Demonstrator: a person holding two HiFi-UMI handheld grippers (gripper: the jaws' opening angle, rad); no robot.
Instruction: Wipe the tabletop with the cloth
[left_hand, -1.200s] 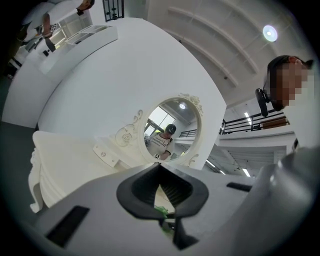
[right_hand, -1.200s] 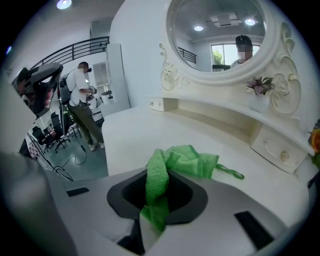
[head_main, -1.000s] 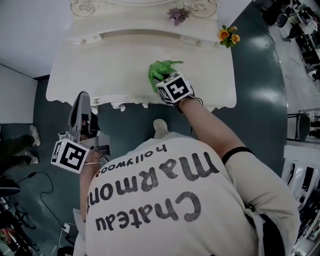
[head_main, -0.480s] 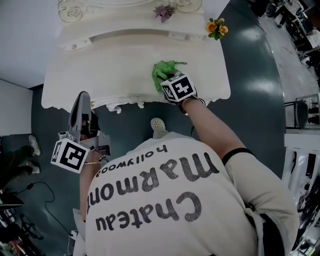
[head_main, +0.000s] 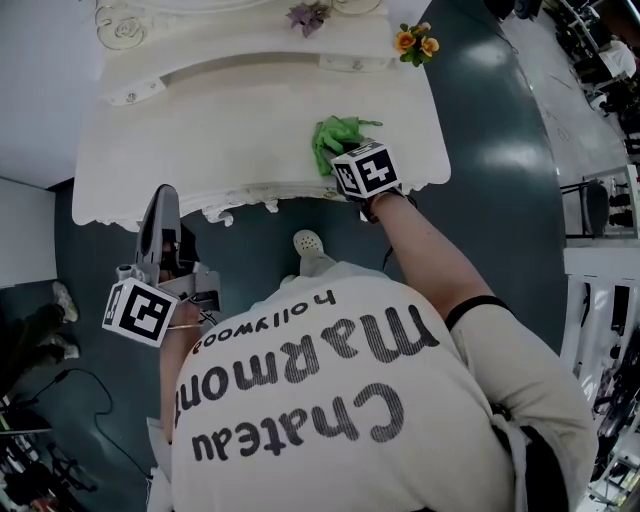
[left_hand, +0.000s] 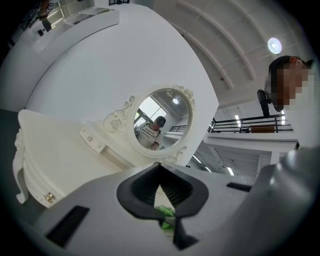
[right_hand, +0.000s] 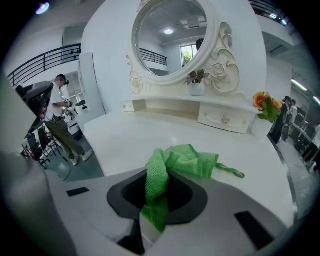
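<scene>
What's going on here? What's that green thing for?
A person is cleaning a white dressing table. Their right hand-held gripper is shut on a green cloth, which lies on the tabletop near the front edge, toward the right end. The left hand-held gripper is shut on nothing and is held low, off the table. A round mirror, a little potted plant and orange flowers stand at the back.

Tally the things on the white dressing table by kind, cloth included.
Cloth: 1
Mirror: 1
Flower bunches: 2, a purple plant and orange flowers
Total: 4
</scene>
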